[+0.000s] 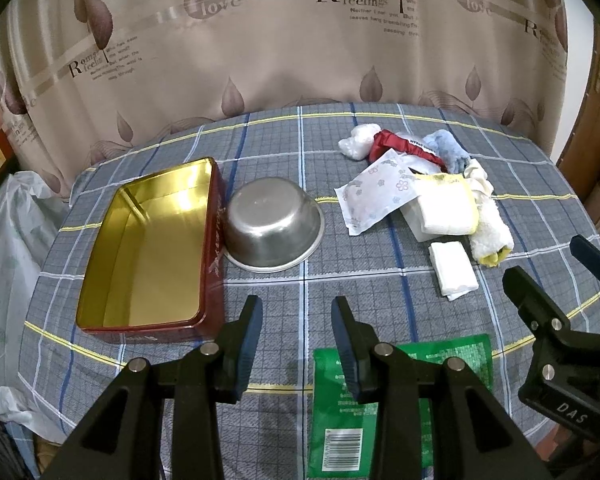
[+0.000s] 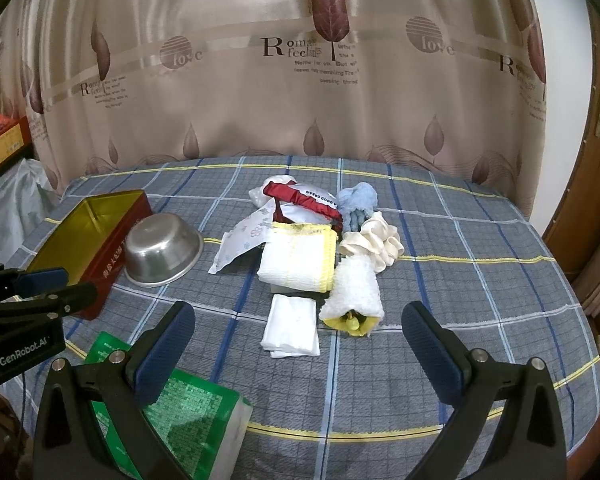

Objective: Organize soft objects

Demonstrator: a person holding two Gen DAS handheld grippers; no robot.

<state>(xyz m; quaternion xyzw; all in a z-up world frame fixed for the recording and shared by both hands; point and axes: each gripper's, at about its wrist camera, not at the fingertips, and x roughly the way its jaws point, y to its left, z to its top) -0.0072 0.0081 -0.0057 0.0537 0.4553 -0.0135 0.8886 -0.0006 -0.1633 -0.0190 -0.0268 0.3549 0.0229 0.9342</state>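
A heap of soft things lies on the checked cloth: a folded white towel (image 1: 446,208) (image 2: 296,260), a rolled towel (image 1: 490,232) (image 2: 354,292), a small white tissue pack (image 1: 454,270) (image 2: 292,326), a floral packet (image 1: 374,192), a cream scrunchie (image 2: 380,242), a blue fluffy piece (image 2: 358,200) and a red band (image 2: 300,200). An open red tin (image 1: 214,240) (image 2: 112,248) with a gold inside stands on the left. My left gripper (image 1: 296,308) hovers near the tin, partly open and holding nothing. My right gripper (image 2: 296,316) is wide open just short of the tissue pack.
An upturned steel bowl (image 1: 274,224) (image 2: 164,250) sits beside the tin. A green tissue pack (image 1: 340,432) (image 2: 192,412) lies at the near edge under the fingers. A curtain hangs behind the table, plastic bags on the left, a wooden door on the right.
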